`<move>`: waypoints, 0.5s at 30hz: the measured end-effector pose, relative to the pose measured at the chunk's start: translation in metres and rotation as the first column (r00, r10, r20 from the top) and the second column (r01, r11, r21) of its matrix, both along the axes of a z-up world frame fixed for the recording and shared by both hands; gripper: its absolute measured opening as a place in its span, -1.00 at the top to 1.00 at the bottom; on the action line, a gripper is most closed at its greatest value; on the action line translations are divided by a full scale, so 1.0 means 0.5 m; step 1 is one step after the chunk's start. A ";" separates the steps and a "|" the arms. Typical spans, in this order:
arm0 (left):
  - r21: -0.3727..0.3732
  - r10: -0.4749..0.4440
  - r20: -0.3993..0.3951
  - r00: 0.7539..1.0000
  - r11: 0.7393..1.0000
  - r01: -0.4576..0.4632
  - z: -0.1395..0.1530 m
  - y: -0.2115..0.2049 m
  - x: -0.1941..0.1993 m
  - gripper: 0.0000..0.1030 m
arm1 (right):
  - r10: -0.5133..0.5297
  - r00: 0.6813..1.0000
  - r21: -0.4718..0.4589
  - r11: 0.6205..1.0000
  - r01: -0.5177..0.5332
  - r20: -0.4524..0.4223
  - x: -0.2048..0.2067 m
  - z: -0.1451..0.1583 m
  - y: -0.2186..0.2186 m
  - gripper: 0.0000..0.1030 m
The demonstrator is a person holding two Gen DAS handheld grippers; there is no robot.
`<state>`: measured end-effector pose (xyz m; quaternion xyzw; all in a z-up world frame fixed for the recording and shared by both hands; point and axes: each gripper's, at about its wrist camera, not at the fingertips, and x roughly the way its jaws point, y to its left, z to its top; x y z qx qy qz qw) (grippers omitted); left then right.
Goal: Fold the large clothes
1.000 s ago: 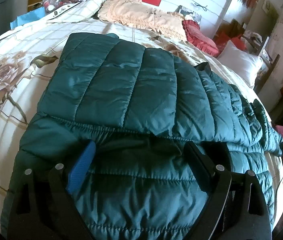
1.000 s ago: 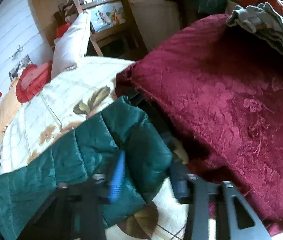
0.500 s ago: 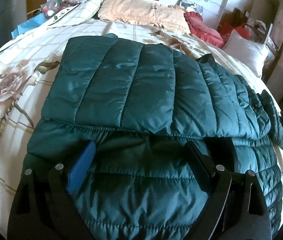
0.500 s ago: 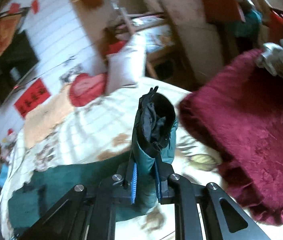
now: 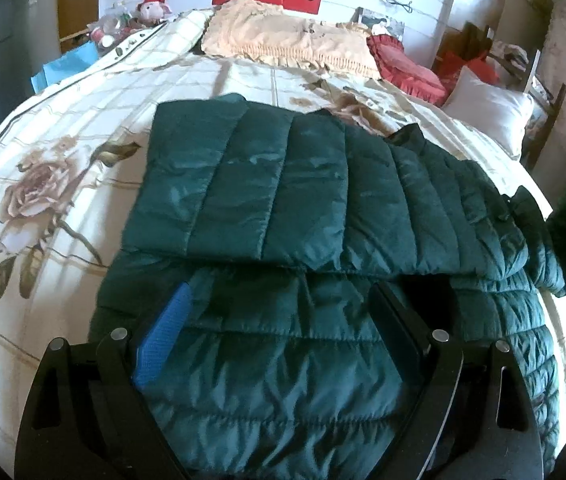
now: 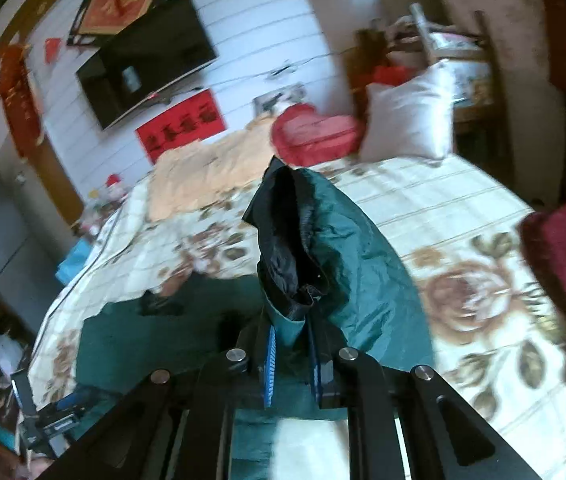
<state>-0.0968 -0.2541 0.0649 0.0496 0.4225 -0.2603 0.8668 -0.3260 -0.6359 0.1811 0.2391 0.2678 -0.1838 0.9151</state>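
Both grippers are over the green puffer jacket point(image 5: 283, 200) on the floral bedspread point(image 5: 63, 128). Left gripper point(image 5: 279, 328) is wide open, quilted fabric right under its fingers, nothing pinched. Right gripper point(image 6: 291, 356) is clamped on a sleeve point(image 6: 323, 248), cuff sticking up just ahead. Pillows point(image 5: 291, 40) sit well beyond.

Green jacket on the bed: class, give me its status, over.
Right gripper shut on a lifted sleeve. Left gripper open over the green jacket, partly folded. Nothing in the way.
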 end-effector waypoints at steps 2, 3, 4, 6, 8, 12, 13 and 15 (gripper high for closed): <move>-0.010 -0.003 0.001 1.000 1.000 0.003 0.009 0.006 -0.001 -0.75 | 0.036 0.999 0.002 0.999 -0.036 -0.007 0.025 -0.007 0.032 0.76; -0.016 -0.002 0.000 1.000 1.000 0.002 0.013 0.007 -0.001 -0.75 | 0.056 0.998 0.008 0.998 -0.056 -0.010 0.039 -0.012 0.048 0.76; -0.021 -0.001 -0.002 1.000 1.000 0.001 0.017 0.008 0.000 -0.75 | 0.073 0.997 0.014 0.997 -0.072 -0.013 0.049 -0.015 0.060 0.76; -0.038 -0.003 -0.010 1.000 0.999 0.002 0.023 0.010 0.001 -0.75 | 0.117 0.993 0.016 0.993 -0.116 -0.021 0.079 -0.024 0.094 0.76; -0.061 -0.007 -0.026 1.000 0.998 0.005 0.028 0.011 0.003 -0.75 | 0.145 0.989 0.022 0.989 -0.144 -0.024 0.098 -0.029 0.119 0.76; -0.097 -0.016 -0.063 0.998 0.995 0.010 0.032 0.012 0.006 -0.75 | 0.191 0.981 0.042 0.981 -0.190 -0.030 0.139 -0.049 0.162 0.76; -0.101 -0.017 -0.068 0.998 0.995 0.010 0.031 0.012 0.005 -0.75 | 0.201 0.979 0.049 0.979 -0.199 -0.033 0.150 -0.054 0.171 0.76; -0.103 -0.021 -0.075 0.997 0.995 0.013 0.031 0.010 0.005 -0.75 | 0.218 0.975 0.059 0.975 -0.216 -0.039 0.170 -0.066 0.188 0.76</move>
